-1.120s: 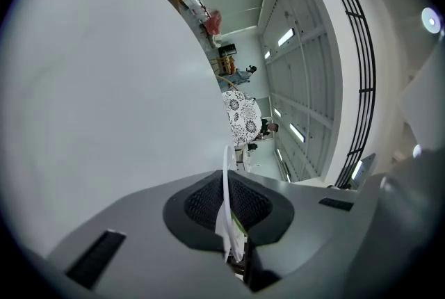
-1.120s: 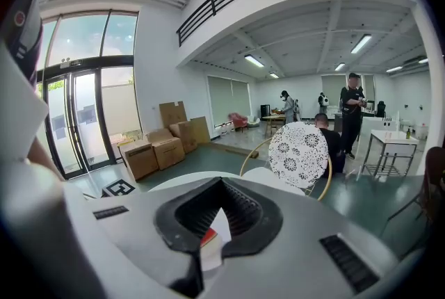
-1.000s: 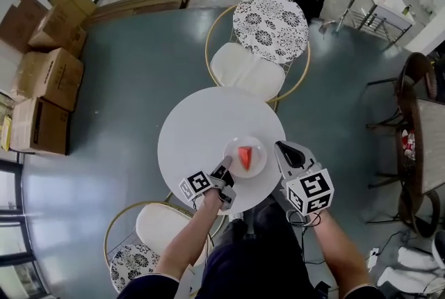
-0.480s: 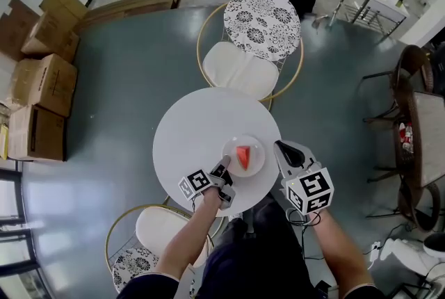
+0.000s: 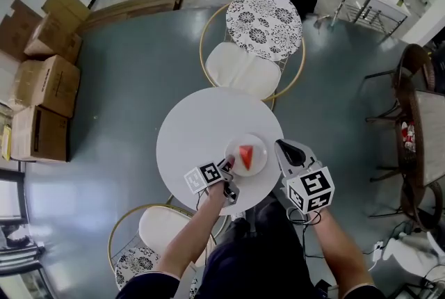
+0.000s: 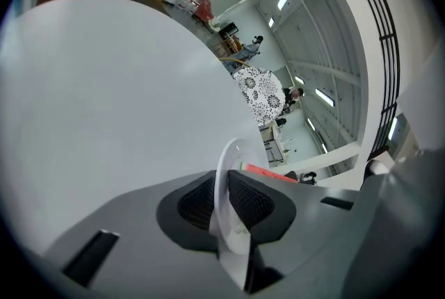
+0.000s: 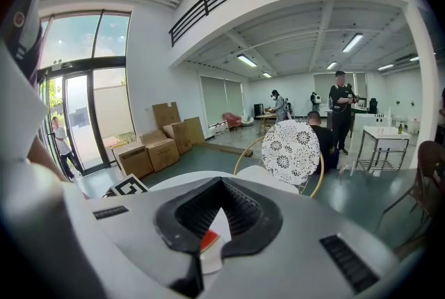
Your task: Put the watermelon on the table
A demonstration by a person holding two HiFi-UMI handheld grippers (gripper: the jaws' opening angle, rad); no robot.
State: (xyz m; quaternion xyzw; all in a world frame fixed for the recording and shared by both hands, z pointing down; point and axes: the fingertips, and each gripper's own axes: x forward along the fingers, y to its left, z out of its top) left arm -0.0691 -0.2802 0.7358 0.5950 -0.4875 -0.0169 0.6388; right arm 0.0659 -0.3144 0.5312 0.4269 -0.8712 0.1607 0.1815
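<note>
Bright even light, ceiling strip lights [image 7: 247, 60] lit, glass doors [image 7: 83, 110] glowing, floor [image 5: 125, 82] glare, strong fisheye bending, dark corners.

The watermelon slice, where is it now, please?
In the head view, the watermelon slice lies on the white plate at the near-right edge of the round table.

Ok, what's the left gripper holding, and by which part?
The white plate with the watermelon slice, by its left rim; the left gripper is opening its jaws, rim between them.
</note>
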